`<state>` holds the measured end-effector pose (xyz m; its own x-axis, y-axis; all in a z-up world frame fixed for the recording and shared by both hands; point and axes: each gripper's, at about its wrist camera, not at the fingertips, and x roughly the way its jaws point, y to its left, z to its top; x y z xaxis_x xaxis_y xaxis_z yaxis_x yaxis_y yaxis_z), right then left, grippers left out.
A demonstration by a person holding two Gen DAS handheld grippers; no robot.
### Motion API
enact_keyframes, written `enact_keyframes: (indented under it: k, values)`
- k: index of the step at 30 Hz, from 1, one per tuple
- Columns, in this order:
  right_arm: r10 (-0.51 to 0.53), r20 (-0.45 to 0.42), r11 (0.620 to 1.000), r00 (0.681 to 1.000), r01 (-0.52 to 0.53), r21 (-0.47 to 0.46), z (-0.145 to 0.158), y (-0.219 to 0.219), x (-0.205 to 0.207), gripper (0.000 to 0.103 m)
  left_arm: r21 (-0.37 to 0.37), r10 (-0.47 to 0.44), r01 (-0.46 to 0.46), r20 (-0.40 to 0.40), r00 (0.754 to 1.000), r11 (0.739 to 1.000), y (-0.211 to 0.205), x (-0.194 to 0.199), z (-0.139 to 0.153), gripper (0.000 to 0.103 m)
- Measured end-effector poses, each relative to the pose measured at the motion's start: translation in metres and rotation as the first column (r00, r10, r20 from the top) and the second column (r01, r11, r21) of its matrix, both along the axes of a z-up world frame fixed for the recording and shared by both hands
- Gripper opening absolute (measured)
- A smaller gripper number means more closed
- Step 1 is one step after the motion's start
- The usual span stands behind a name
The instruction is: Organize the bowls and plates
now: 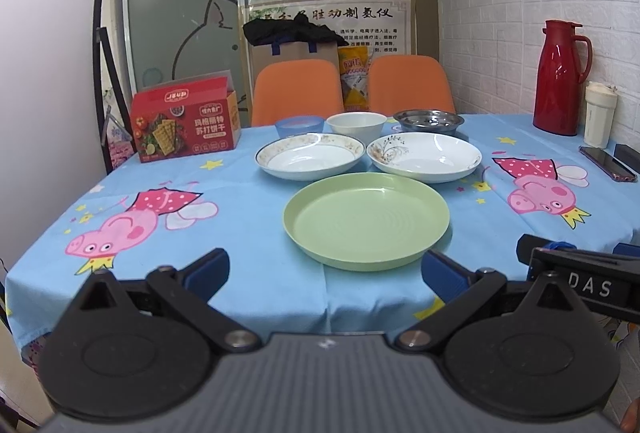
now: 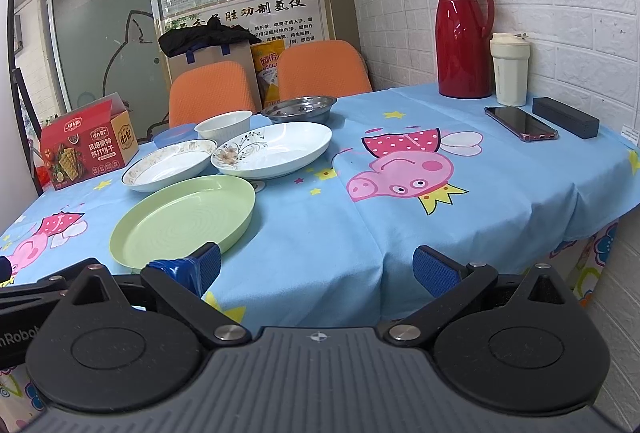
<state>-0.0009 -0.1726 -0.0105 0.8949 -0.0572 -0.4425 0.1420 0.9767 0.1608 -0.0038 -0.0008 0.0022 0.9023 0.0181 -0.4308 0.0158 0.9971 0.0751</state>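
Note:
A green plate (image 1: pixel 366 219) (image 2: pixel 184 219) lies nearest on the blue tablecloth. Behind it sit a gold-rimmed white plate (image 1: pixel 310 157) (image 2: pixel 168 165) and a flower-patterned white plate (image 1: pixel 424 156) (image 2: pixel 274 149). Further back are a small blue bowl (image 1: pixel 298 125) (image 2: pixel 172 135), a white bowl (image 1: pixel 356 123) (image 2: pixel 224 125) and a steel bowl (image 1: pixel 428 121) (image 2: pixel 300 108). My left gripper (image 1: pixel 326 273) is open and empty just in front of the green plate. My right gripper (image 2: pixel 316 267) is open and empty at the table's near edge, right of the green plate.
A red cracker box (image 1: pixel 184 121) (image 2: pixel 86 149) stands at the left. A red thermos (image 2: pixel 464 35), a white cup (image 2: pixel 510 69), a phone (image 2: pixel 520 123) and a black case (image 2: pixel 566 117) sit at the right by the brick wall. Two orange chairs (image 1: pixel 298 89) stand behind the table.

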Motion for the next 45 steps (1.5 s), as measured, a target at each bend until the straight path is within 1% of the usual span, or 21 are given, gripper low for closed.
enact_keyframes:
  k: [24,37,45]
  values:
    - [-0.001,-0.007,1.0,1.0,0.001,0.001,-0.004,0.0007,0.0006,0.09,0.002,-0.001,0.001,0.001,1.0,1.0,0.0013,0.0002,-0.0022,0.101]
    - [0.003,-0.011,1.0,1.0,-0.003,-0.001,-0.0057,0.0023,0.0011,0.09,0.029,0.014,-0.015,0.019,1.0,0.999,-0.0003,-0.0019,-0.0023,0.101]
    - [0.005,-0.019,1.0,1.0,-0.005,-0.003,-0.0067,0.0031,0.0022,0.09,0.027,0.013,-0.013,0.011,1.0,1.0,0.0017,0.0006,-0.0033,0.101]
